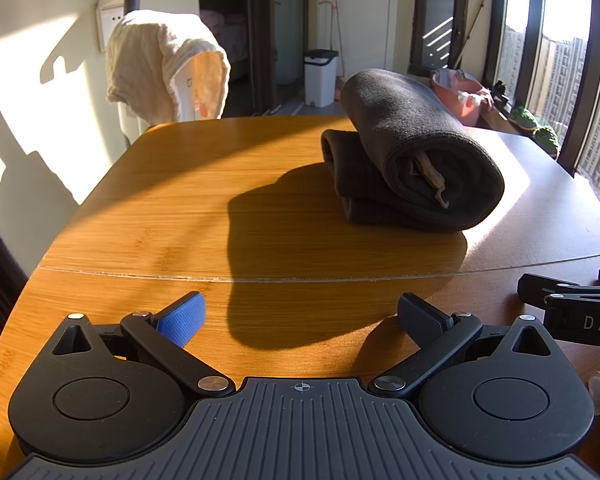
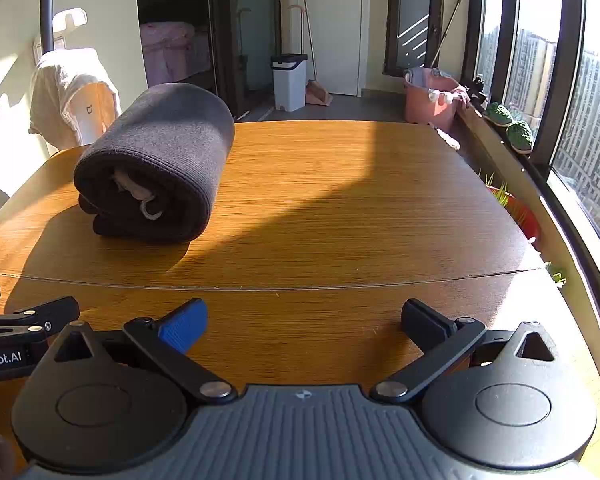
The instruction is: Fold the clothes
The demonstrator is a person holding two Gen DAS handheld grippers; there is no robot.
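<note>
One dark garment (image 1: pixel 416 152) lies rolled on the tabletop (image 1: pixel 220 216), seemingly finished, while the left hand-held gripper (image 1: pixel 300 316) and right hand-held gripper (image 2: pixel 304 320) hover near it, both spread, empty.

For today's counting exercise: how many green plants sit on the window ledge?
2: the nearer plant and the farther plant sit side by side on the ledge beyond the pink bucket. Others may be hidden.

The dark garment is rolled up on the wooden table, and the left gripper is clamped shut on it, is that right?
Not quite. The dark garment is rolled up on the wooden table, but the left gripper is open and clear of it, as the left wrist view shows.
</note>
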